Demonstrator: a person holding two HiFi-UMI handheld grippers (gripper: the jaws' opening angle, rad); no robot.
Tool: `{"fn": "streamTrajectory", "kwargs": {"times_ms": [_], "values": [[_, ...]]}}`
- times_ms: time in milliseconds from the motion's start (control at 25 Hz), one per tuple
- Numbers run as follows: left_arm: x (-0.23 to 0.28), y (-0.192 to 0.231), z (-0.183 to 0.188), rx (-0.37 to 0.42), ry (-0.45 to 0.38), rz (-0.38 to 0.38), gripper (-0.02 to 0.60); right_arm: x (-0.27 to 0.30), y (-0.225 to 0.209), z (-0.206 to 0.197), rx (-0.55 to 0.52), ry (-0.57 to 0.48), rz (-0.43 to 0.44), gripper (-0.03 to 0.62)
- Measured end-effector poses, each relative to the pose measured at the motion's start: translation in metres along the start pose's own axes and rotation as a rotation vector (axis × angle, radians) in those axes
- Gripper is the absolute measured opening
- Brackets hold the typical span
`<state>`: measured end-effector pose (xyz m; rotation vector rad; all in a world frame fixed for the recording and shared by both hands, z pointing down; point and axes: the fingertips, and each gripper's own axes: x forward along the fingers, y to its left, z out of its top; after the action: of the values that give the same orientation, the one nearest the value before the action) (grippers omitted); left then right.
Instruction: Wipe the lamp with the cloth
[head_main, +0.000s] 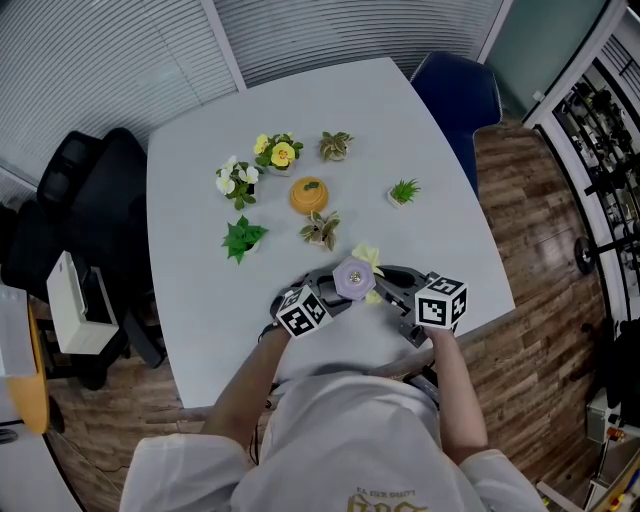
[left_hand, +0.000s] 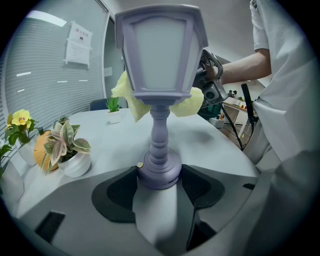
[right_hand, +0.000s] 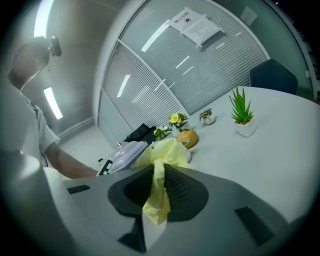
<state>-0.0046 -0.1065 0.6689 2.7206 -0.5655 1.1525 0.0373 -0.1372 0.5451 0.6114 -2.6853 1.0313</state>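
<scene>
Office corner, slatted blinds (head_main: 100, 60) behind; pale grey table (head_main: 430, 140) fills middle of head view. Lilac lantern-shaped plastic lamp (head_main: 353, 279) at lower centre, close to table's near edge. Left gripper (left_hand: 159, 175) clamps its round base from both sides. Right gripper (right_hand: 158, 186) pinches thin fold of crumpled yellow cloth (right_hand: 167, 150); bunch lies against lamp head's far side.

Risks:
- sideways push on tall head levers base out of jaws
- narrow pinch lets cloth slip free
- wide sweep clips variegated potted plant (head_main: 321, 229) just beyond
</scene>
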Motion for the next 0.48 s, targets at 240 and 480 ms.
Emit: {"fn": "streamTrajectory", "kwargs": {"times_ms": [240, 480], "values": [[0.000, 0.001, -0.001, -0.003, 0.004, -0.001, 0.282, -0.005, 0.006, -0.002, 0.000, -0.011, -0.002, 0.069], [0.000, 0.001, -0.001, -0.006, 0.008, -0.001, 0.284, -0.012, 0.014, -0.005, 0.005, -0.022, -0.017, 0.069]]}}
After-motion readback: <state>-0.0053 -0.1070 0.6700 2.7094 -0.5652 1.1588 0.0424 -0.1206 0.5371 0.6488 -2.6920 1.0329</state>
